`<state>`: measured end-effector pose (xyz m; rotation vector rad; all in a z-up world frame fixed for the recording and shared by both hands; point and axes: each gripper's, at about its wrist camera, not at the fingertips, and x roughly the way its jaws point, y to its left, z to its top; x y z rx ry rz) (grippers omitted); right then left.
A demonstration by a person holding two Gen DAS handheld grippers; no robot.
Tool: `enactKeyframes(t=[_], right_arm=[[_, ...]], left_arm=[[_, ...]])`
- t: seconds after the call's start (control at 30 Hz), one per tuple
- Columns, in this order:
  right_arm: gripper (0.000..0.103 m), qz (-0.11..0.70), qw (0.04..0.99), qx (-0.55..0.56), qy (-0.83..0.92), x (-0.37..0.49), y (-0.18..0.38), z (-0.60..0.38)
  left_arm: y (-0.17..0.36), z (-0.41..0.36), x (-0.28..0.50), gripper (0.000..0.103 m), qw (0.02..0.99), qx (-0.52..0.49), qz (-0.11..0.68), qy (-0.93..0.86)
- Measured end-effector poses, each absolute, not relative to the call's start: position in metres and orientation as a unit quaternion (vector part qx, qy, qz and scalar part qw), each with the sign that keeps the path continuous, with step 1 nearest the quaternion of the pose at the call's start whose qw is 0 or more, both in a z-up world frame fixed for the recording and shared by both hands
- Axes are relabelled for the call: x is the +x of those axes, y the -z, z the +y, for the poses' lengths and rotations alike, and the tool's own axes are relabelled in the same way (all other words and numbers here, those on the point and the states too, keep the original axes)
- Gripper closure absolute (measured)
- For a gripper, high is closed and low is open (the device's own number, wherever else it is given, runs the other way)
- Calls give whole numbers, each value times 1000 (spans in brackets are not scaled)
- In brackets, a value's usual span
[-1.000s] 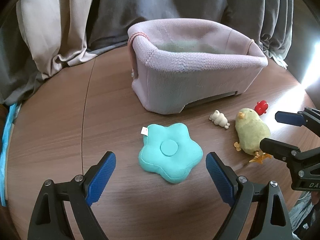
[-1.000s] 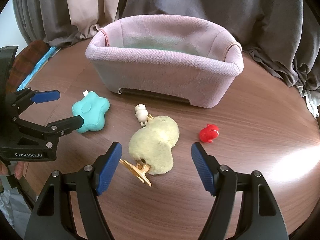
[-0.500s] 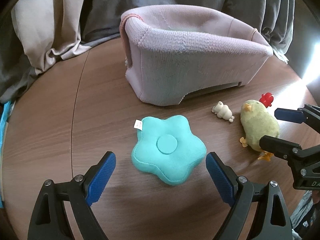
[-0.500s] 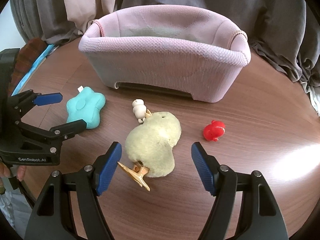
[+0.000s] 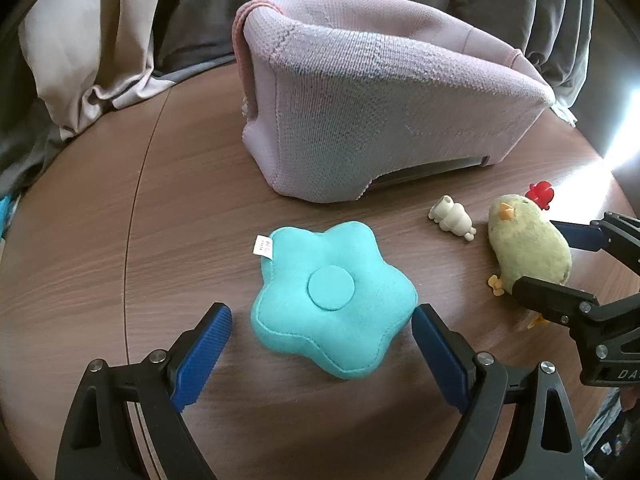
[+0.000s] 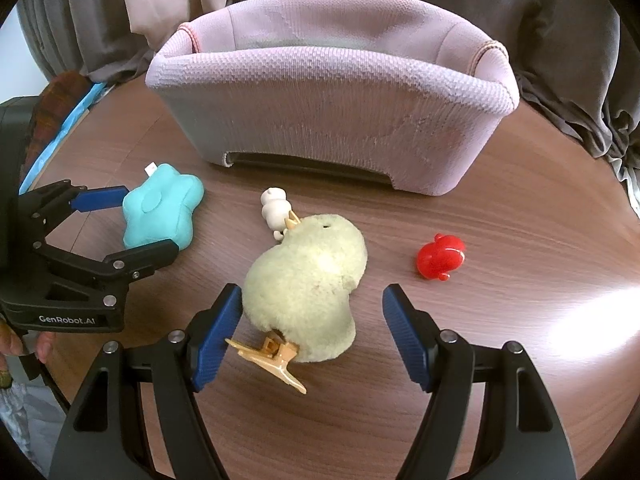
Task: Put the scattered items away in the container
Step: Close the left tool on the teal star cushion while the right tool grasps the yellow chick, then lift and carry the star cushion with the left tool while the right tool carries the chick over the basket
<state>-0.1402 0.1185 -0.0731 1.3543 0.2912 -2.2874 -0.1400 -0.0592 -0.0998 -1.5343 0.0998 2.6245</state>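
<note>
A teal flower-shaped plush (image 5: 334,300) lies flat on the wooden table, and my left gripper (image 5: 320,314) stands open astride its near half, both pads just clear of it. In the right wrist view, a yellow-green chick plush (image 6: 308,280) lies on its side between the fingers of my open right gripper (image 6: 312,294); the left pad is close to it and the right pad well apart. The pink knitted basket (image 5: 360,120) stands behind both toys. A small white figurine (image 6: 276,210) lies by the chick's beak, with a small red toy (image 6: 440,256) to its right.
Grey and beige curtains (image 5: 100,60) hang close behind the round table. A seam (image 5: 136,208) runs across the tabletop at left. The table edge curves past a blue-edged object (image 6: 68,120) on the left. A person's fingers (image 6: 24,348) hold the left gripper's body.
Both grippers have come down and closer to the table. The flower plush now lies between the left fingers and the chick between the right fingers. No toy has shifted.
</note>
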Motion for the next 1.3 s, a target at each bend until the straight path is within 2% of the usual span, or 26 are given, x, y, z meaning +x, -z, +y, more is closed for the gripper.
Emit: enactKeyframes(t=[0.6, 0.63, 0.7, 0.73, 0.77, 1.0, 1.3], right_arm=[[33, 109, 235, 503, 825, -146, 89, 122], [34, 108, 236, 503, 825, -146, 90, 123], [39, 107, 238, 502, 825, -146, 90, 124], [47, 105, 240, 502, 824, -146, 90, 125], [48, 105, 241, 502, 824, -146, 89, 126], [50, 107, 240, 500, 825, -145, 90, 130], [51, 99, 235, 491, 833, -142, 84, 140]], left_arm=[[106, -53, -134, 14, 47, -500, 46, -863], [106, -53, -134, 15, 48, -499, 47, -864], [105, -51, -132, 23, 49, -496, 48, -865], [104, -50, -131, 25, 50, -495, 48, -866], [103, -50, -131, 30, 50, -495, 49, -866], [101, -48, -128, 36, 51, -493, 49, -867], [92, -48, -127, 38, 50, -483, 55, -872]])
